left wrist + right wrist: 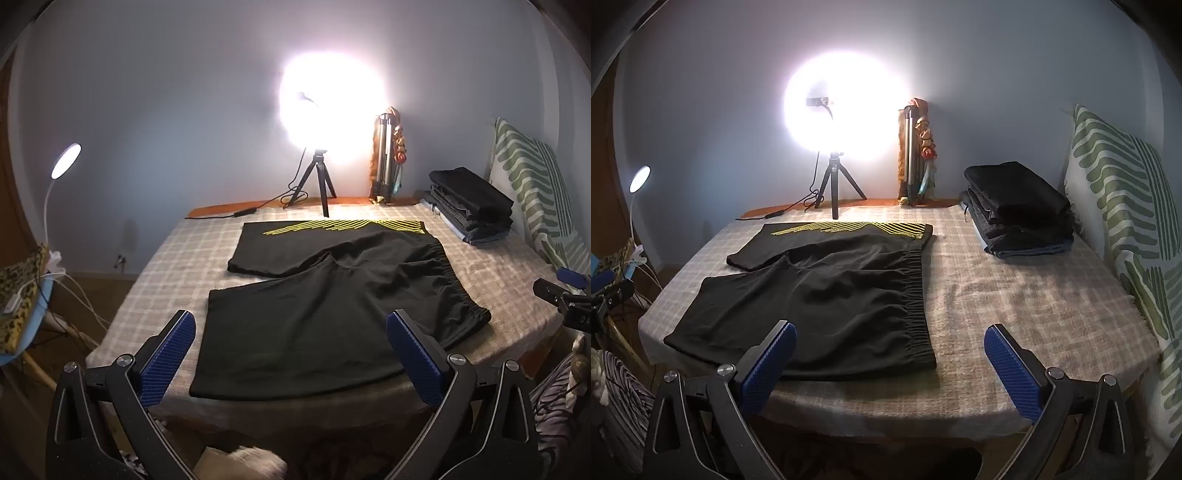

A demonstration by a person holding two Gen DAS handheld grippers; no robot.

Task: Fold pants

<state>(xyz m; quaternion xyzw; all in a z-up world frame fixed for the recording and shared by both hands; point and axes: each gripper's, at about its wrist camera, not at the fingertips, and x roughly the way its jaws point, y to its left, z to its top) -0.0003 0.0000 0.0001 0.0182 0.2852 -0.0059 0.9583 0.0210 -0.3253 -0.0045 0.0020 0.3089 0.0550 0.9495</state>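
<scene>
We list black pants point(325, 295) spread flat on the checked surface point(166, 258), ready for folding, with our left tool point(291, 332) and right tool point(891, 345) hovering wide and empty.

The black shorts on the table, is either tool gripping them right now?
No, the black shorts lie flat on the table, while the right tool and left tool stand open, touching nothing.
</scene>
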